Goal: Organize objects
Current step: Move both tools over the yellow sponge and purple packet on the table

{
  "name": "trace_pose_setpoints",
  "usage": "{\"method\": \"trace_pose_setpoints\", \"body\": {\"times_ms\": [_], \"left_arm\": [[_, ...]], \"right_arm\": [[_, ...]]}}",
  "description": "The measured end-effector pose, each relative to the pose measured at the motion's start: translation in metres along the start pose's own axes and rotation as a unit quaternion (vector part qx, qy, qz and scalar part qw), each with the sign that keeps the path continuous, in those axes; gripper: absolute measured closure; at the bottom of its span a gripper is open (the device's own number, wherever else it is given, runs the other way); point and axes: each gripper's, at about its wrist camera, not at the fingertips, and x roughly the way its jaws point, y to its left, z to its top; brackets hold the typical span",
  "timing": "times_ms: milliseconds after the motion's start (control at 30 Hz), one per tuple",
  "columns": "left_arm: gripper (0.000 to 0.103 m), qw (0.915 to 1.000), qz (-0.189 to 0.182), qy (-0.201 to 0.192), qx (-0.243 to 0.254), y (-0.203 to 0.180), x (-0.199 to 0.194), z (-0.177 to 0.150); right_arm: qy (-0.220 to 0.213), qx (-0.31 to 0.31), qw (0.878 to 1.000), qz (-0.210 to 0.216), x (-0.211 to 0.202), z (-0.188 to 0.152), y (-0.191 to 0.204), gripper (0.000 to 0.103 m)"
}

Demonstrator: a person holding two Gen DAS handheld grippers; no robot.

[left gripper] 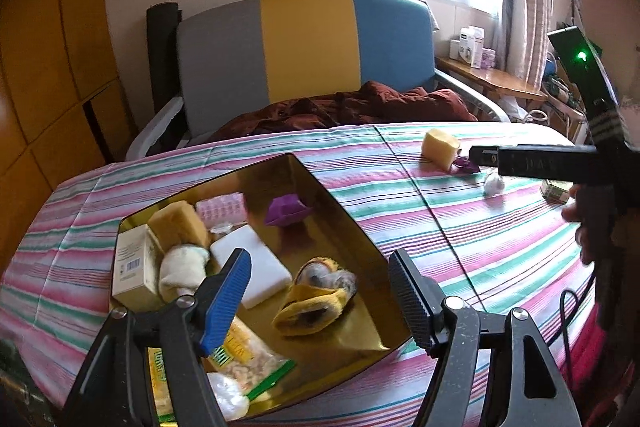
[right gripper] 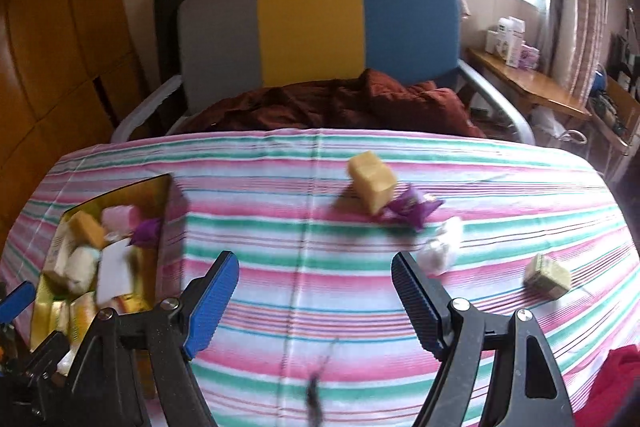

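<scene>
My left gripper [left gripper: 320, 301] hangs over the shiny gold rectangular tray [left gripper: 352, 227], jaws spread wide, nothing between them. Right below it sit a yellow fabric pouch [left gripper: 316, 301], a flat white block [left gripper: 256, 269], a clear bag of pale snacks with a green strip [left gripper: 250, 355] and a cream cardboard box [left gripper: 134, 267]. Deeper in the tray I see a tan sponge block [left gripper: 180, 223], a pink plastic case [left gripper: 222, 207] and a purple folded-paper shape [left gripper: 288, 211].

My right gripper [right gripper: 316, 303] is out over the pink, green and white striped cloth [right gripper: 280, 235], jaws apart and empty. Just past its right finger lies a crumpled white wrapper [right gripper: 440, 251], with a small olive-green box [right gripper: 548, 277] off to the right. Farther on, a yellow sponge cube [right gripper: 372, 181] touches a purple crinkled wrapper [right gripper: 412, 207]. Beyond the cloth: a rumpled maroon blanket [right gripper: 340, 107] and a grey, yellow and blue padded headboard [right gripper: 316, 27].
</scene>
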Motion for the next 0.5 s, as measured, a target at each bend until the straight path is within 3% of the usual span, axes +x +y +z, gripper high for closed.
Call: {"method": "trace_pose_setpoints", "body": {"times_ms": [500], "left_arm": [[0.029,0.9991,-0.015,0.011,0.039,-0.032,0.029,0.022]], "right_arm": [[-0.005,0.055,0.996,-0.073,0.035,0.026,-0.097,0.023]]}}
